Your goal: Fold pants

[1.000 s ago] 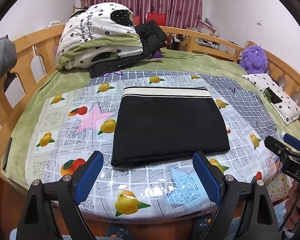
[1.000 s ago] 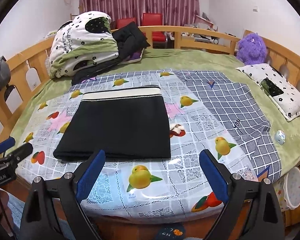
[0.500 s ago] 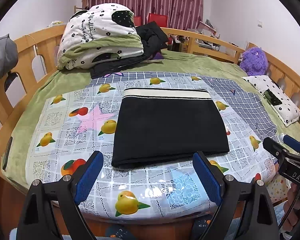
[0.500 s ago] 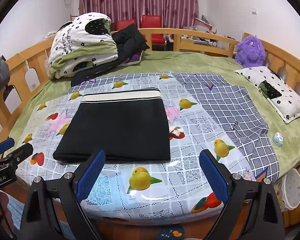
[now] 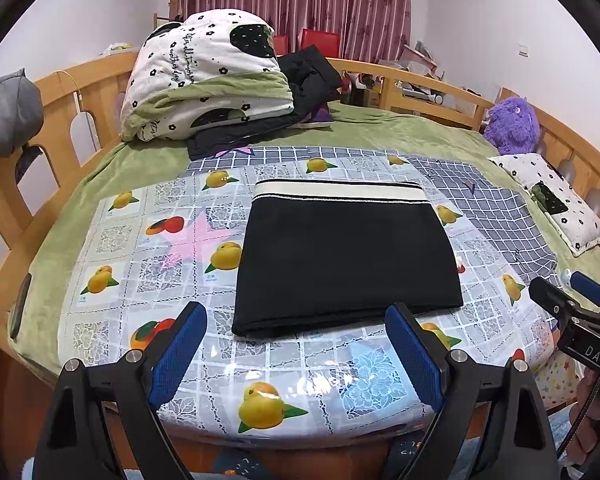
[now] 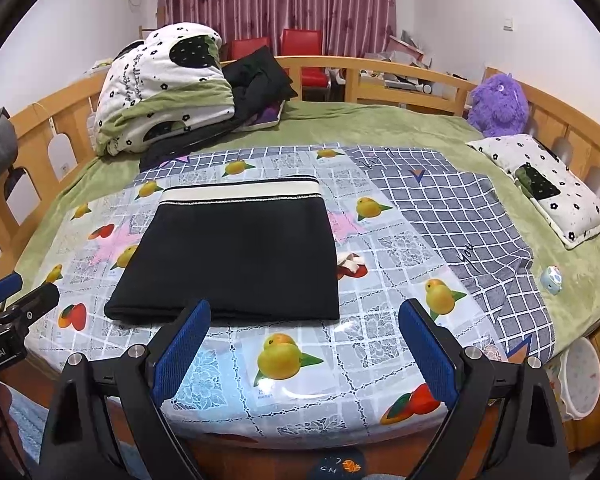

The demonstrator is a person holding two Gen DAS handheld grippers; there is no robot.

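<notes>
Two sets of fingers, the left gripper [image 5: 296, 354] and right gripper [image 6: 306, 354], stand spread wide and empty; just beyond their tips the black pants [image 5: 346, 258] lie in a neat rectangle on the bed [image 5: 400, 136], folding apparently complete.

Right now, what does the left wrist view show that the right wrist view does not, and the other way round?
Only the left wrist view shows the right claw from the side, at its right edge. Only the right wrist view shows the left claw from the side, a small round toy on the green blanket and a white basket beside the bed. Both show the folded black pants and the purple plush toy.
</notes>
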